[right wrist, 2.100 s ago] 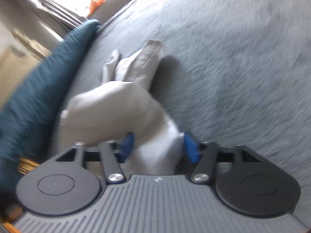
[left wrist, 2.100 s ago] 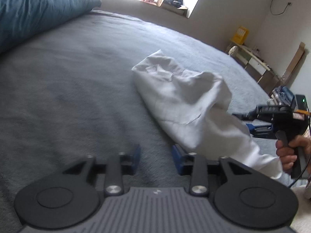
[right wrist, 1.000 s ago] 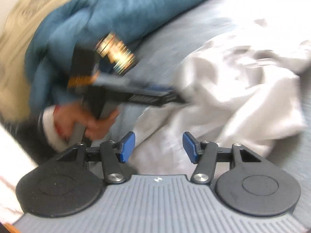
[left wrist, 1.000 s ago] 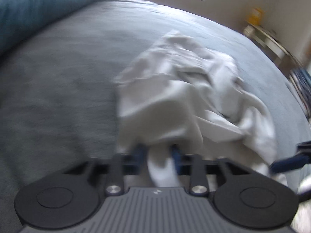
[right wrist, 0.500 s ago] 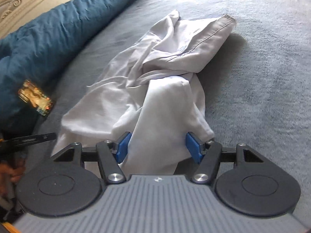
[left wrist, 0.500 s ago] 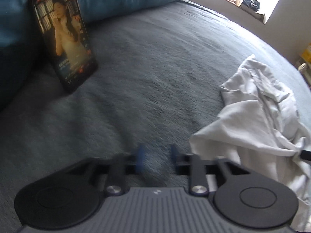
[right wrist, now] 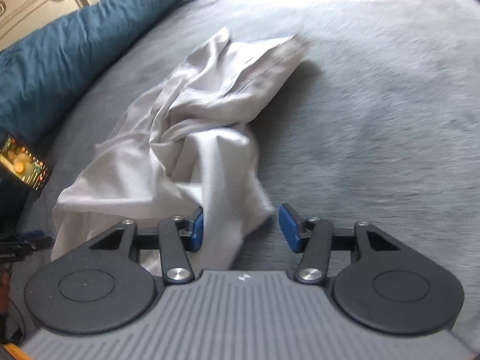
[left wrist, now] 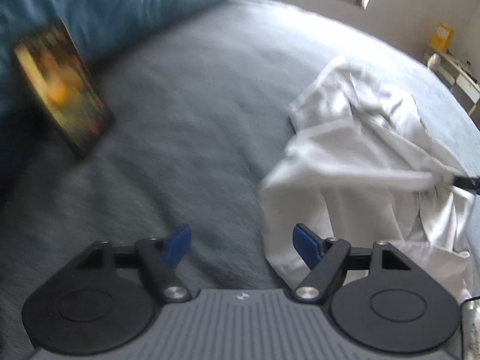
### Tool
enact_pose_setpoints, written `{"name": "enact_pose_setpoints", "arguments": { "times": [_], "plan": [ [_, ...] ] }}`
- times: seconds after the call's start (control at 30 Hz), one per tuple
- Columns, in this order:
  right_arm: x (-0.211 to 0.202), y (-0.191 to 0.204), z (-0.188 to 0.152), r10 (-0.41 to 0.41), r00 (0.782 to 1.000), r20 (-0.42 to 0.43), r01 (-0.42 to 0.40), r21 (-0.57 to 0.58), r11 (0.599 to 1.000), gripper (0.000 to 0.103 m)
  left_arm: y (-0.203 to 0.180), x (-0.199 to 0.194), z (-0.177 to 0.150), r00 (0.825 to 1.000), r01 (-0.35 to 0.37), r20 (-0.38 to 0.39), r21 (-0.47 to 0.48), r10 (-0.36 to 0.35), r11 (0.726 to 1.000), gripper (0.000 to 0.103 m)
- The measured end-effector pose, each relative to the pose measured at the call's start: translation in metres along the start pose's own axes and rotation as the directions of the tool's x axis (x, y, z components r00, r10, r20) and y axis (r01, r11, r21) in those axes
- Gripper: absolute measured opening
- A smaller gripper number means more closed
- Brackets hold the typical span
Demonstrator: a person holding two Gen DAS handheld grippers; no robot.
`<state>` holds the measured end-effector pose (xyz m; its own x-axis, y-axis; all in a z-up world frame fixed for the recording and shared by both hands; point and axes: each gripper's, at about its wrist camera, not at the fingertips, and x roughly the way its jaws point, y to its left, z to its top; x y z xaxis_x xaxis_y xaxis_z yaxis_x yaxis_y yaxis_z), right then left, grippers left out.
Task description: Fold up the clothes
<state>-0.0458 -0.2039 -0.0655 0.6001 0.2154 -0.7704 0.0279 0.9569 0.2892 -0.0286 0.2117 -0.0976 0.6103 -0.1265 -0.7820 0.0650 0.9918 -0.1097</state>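
Grey bed [right wrist: 375, 96] — garment [right wrist: 186, 138] lengthwise away

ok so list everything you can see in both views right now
white garment: one, white, crumpled on the bed cover, one fold between the right gripper's fingers
bed cover: one, grey, under everything
pillow: one, teal, at the head of the bed
phone: one, dark with lit screen, leaning on the pillow
headboard: one, cream, behind the pillow
side table: one, pale, far right by the wall
left gripper: black with blue pads, open over bare cover, jaws just been opening
right gripper: black with blue pads, open, just been closing around the fold
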Motion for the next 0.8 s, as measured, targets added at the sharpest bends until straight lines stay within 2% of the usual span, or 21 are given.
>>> {"name": "enact_pose_setpoints", "arguments": {
  "times": [0.03,0.17,0.27,0.33,0.4,0.43,0.47,0.53,0.63,0.7,0.8],
  "plan": [
    [-0.008,-0.001,-0.001,-0.002,1.0,0.019,0.002,-0.005,1.0,0.051,0.001,-0.008,0.003,0.999,-0.001,0.04,0.007,0.001,1.0,0.076],
    [-0.037,-0.003,-0.006,0.004,0.995,0.1,-0.001,-0.026,1.0,0.053,-0.002,-0.031,0.018,0.985,0.079,0.149,0.028,-0.082,0.997,0.076],
    [-0.056,-0.006,-0.007,0.027,0.985,0.171,-0.024,-0.017,1.0,0.053,-0.021,-0.026,0.024,0.97,0.216,0.1,0.059,-0.221,0.975,0.076],
    [-0.064,-0.007,-0.009,0.105,0.975,0.195,-0.104,-0.015,0.994,0.055,-0.037,-0.01,0.023,0.945,0.326,-0.018,0.071,-0.326,0.943,0.076],
    [-0.06,-0.003,-0.012,0.242,0.961,0.135,-0.238,-0.04,0.97,0.063,-0.056,0.01,0.016,0.898,0.423,-0.166,0.07,-0.408,0.903,0.076],
    [-0.052,0.002,-0.014,0.313,0.948,0.066,-0.31,-0.054,0.949,0.07,-0.063,0.017,0.01,0.89,0.431,-0.204,0.081,-0.408,0.899,0.076],
    [-0.044,0.01,-0.017,0.37,0.929,-0.011,-0.37,-0.069,0.927,0.072,-0.07,0.024,0.003,0.881,0.438,-0.241,0.09,-0.407,0.894,0.076],
    [-0.027,0.029,-0.029,0.425,0.896,-0.13,-0.44,-0.12,0.89,0.072,-0.082,0.035,-0.008,0.863,0.451,-0.307,0.106,-0.402,0.886,0.076],
    [-0.007,0.058,-0.044,0.393,0.888,-0.238,-0.448,-0.264,0.854,0.072,-0.077,0.031,-0.019,0.858,0.452,-0.314,0.084,-0.407,0.888,0.076],
    [0.006,0.068,-0.049,0.386,0.874,-0.294,-0.47,-0.317,0.824,0.072,-0.068,0.026,-0.022,0.856,0.454,-0.307,0.065,-0.415,0.888,0.076],
    [0.023,0.077,-0.054,0.343,0.866,-0.365,-0.473,-0.37,0.8,0.069,-0.053,0.017,-0.025,0.855,0.447,-0.305,0.023,-0.419,0.894,0.076]
  ]
}}
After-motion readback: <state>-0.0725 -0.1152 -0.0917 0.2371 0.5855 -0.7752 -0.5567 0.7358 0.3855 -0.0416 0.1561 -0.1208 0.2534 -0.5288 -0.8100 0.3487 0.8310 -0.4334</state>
